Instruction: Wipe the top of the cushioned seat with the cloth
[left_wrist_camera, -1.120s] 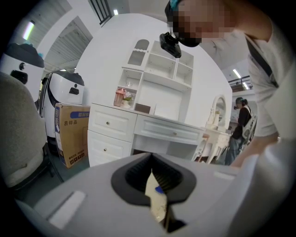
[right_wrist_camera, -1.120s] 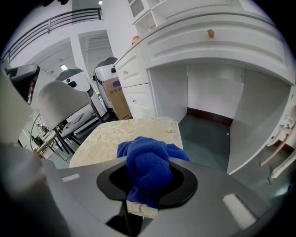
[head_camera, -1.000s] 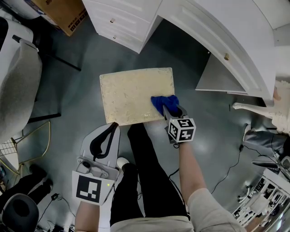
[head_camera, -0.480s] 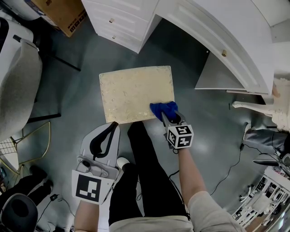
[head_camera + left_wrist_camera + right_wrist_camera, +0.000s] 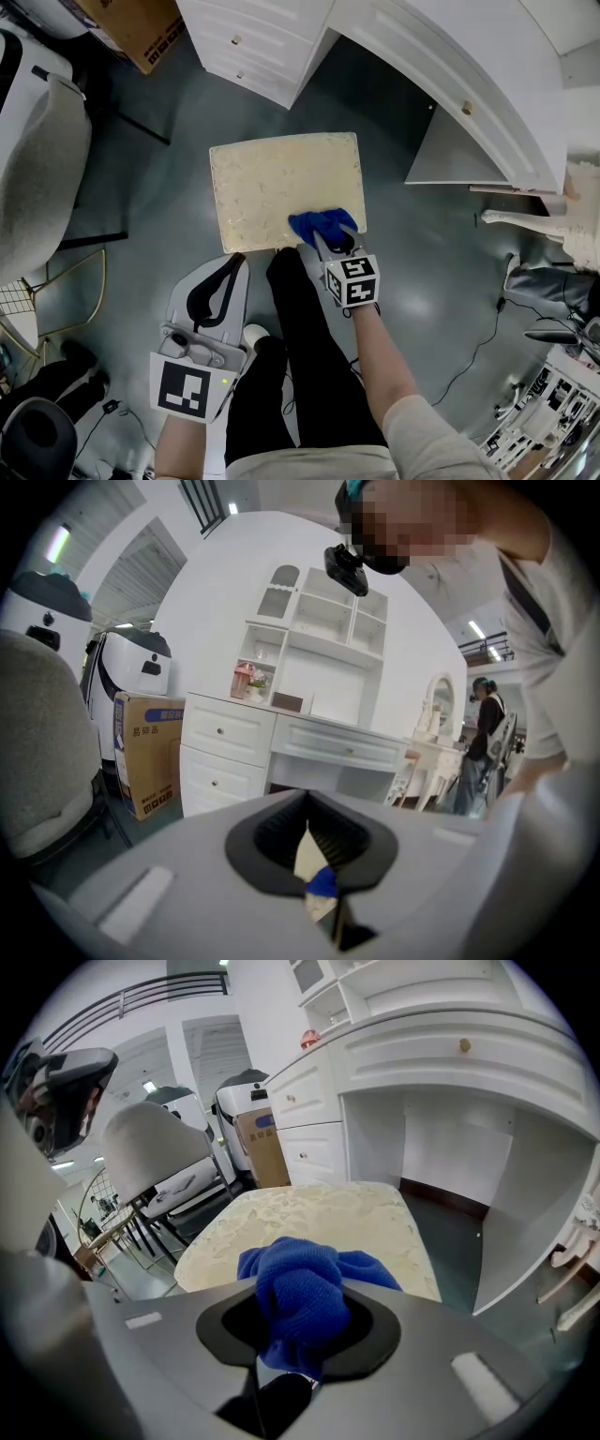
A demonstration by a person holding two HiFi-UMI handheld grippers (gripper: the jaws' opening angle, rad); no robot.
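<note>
The cushioned seat (image 5: 277,184) is a cream square pad, seen from above on the grey floor. A blue cloth (image 5: 320,226) lies bunched on its near edge, right of the middle. My right gripper (image 5: 327,240) is shut on the cloth and presses it to the pad. In the right gripper view the cloth (image 5: 298,1296) bulges out of the jaws, with the seat (image 5: 309,1215) beyond. My left gripper (image 5: 231,266) hangs off the seat's near left corner, shut and empty. In the left gripper view the left gripper (image 5: 314,857) shows a thin slit between its jaws.
A white dressing table (image 5: 459,75) and its drawer unit (image 5: 251,45) stand beyond the seat. A cardboard box (image 5: 139,28) is at the far left, a grey chair (image 5: 36,169) at the left. The person's dark-trousered legs (image 5: 302,361) are below the seat.
My right gripper has slid the cloth leftward along the seat's near edge, away from the near right corner. The left gripper has stayed where it was.
</note>
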